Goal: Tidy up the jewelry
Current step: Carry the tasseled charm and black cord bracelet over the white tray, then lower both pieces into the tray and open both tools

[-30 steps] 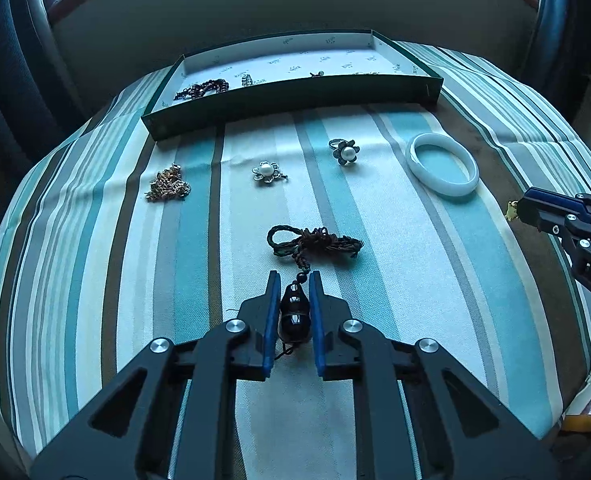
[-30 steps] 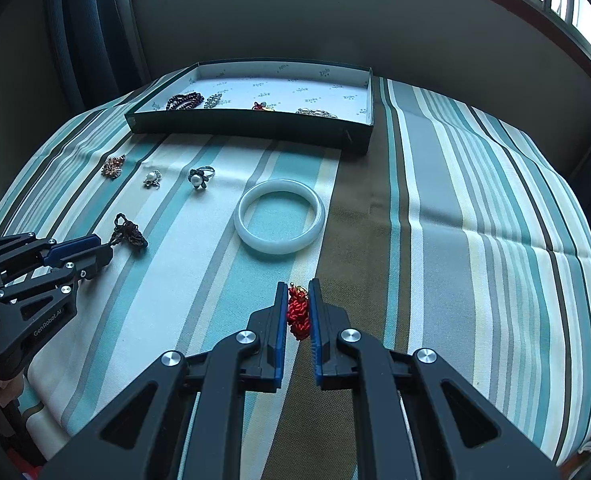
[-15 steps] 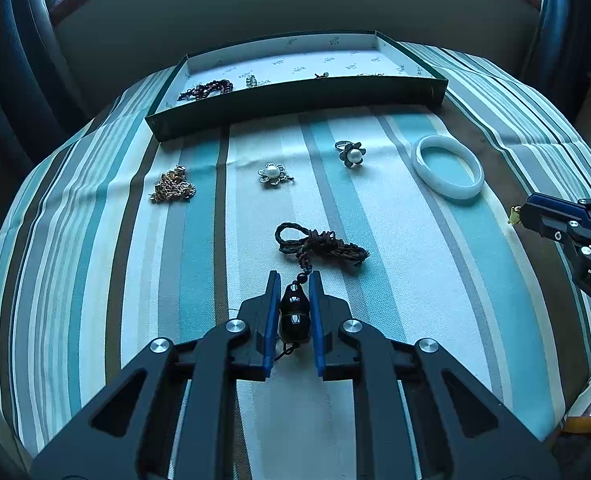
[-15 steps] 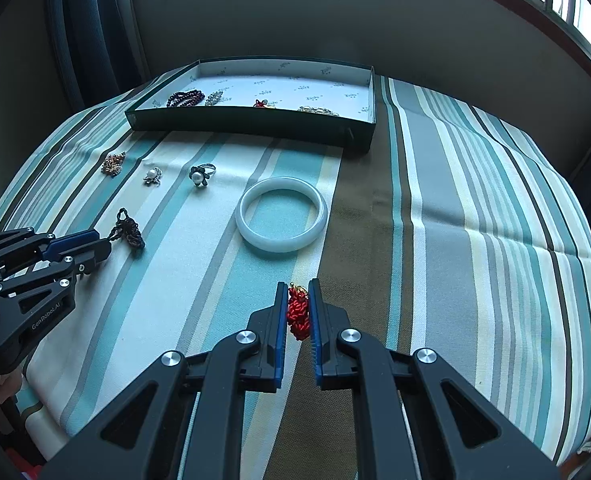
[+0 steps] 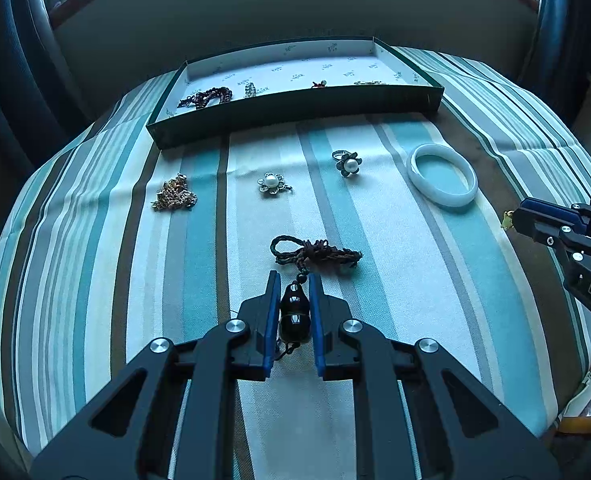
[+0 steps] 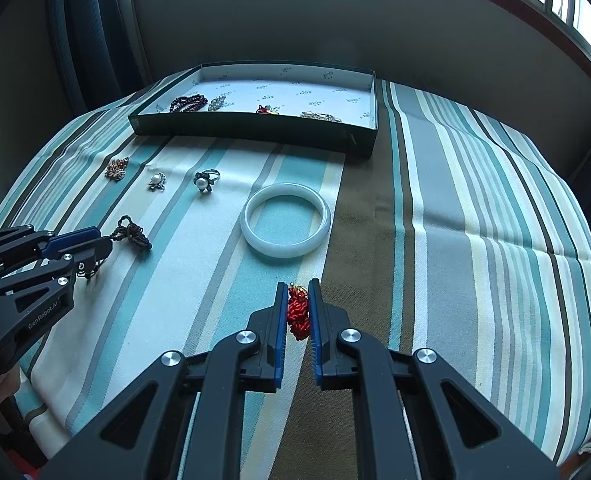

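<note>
Left claw (image 5: 293, 300) grips black pendant (image 5: 293, 316); right claw (image 6: 298, 304) grips red knot (image 6: 298, 312)

Ahead of you the tray (image 5: 295, 106) sat at the far side of the cloth (image 5: 395, 320), several pieces inside it. Before it lay a row: chain cluster (image 5: 174, 196) leftmost, then brooch (image 5: 271, 182), ring (image 5: 348, 164), and bangle (image 5: 442, 180) rightmost.

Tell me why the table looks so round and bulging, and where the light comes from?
Left wrist view: fisheye bending curves the striped cloth and tray; daylight glares from windows at the top corners. Right wrist view: same bulge; a bright window at upper right, dark blurred edges; the bangle stays sharp.
</note>
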